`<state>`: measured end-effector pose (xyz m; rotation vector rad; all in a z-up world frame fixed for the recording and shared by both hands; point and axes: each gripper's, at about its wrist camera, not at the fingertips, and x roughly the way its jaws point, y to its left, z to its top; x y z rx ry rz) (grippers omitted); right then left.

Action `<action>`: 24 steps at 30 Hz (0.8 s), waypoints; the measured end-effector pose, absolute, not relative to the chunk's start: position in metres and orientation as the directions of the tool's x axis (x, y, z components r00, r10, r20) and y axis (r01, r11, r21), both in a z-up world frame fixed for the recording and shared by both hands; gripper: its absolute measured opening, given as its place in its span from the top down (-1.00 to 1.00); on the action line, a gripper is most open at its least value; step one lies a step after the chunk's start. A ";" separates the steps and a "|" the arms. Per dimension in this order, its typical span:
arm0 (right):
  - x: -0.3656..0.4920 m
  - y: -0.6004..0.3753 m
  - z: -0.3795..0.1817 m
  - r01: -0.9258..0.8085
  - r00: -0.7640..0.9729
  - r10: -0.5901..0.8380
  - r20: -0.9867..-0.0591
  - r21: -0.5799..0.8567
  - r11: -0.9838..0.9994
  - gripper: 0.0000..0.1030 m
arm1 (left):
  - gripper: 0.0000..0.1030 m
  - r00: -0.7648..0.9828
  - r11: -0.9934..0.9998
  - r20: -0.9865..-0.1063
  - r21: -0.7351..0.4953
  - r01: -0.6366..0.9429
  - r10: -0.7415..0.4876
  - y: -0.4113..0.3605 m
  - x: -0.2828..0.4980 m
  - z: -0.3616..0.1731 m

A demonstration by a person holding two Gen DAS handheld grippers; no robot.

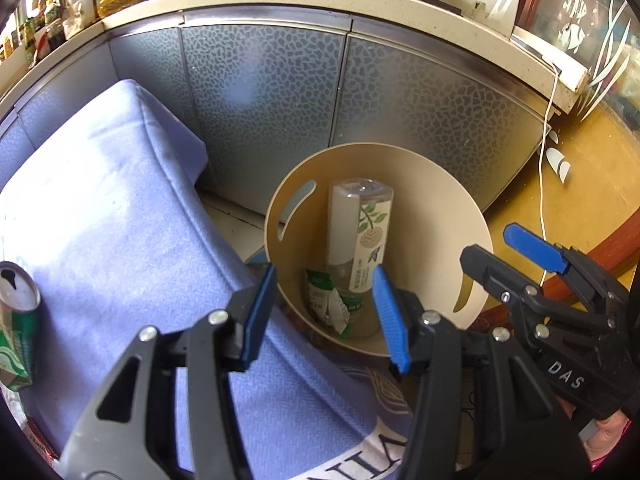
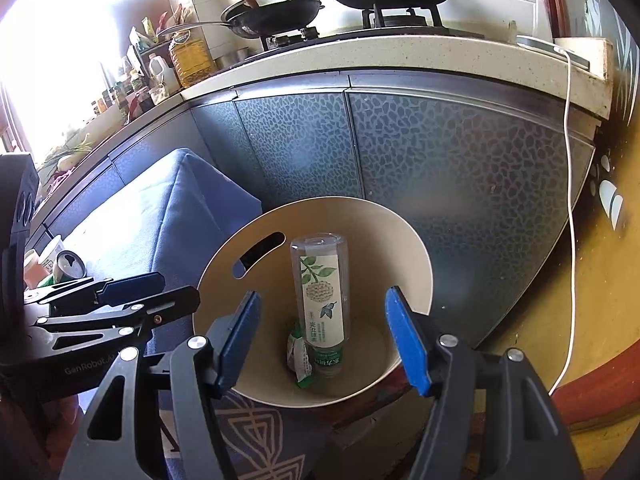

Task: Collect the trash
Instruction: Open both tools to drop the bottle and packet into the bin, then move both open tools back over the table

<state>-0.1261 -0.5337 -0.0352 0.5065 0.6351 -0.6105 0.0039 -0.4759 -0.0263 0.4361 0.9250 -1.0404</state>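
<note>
While both grippers hang above the cream bin [image 2: 404, 248] with their jaws apart and empty, a clear plastic bottle [image 2: 322, 296] stands cap-down inside it, leaning on the far wall, with a crumpled green wrapper [image 2: 300, 356] at its foot. That drop looks finished. A green drink can [image 1: 16, 312] stands upright on the blue-covered bench [image 1: 120, 220], at about nine o'clock from the left gripper [image 1: 324, 312]. Likely next: that gripper swings over and closes on the can's side, while the right gripper [image 2: 324, 340] waits by the bin.
</note>
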 end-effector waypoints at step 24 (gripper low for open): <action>-0.121 -0.513 -0.010 0.634 0.675 -0.365 -0.641 0.251 0.732 -0.26 | 0.07 0.221 0.486 -0.786 -0.114 0.866 -0.578 -0.442 0.004 -0.010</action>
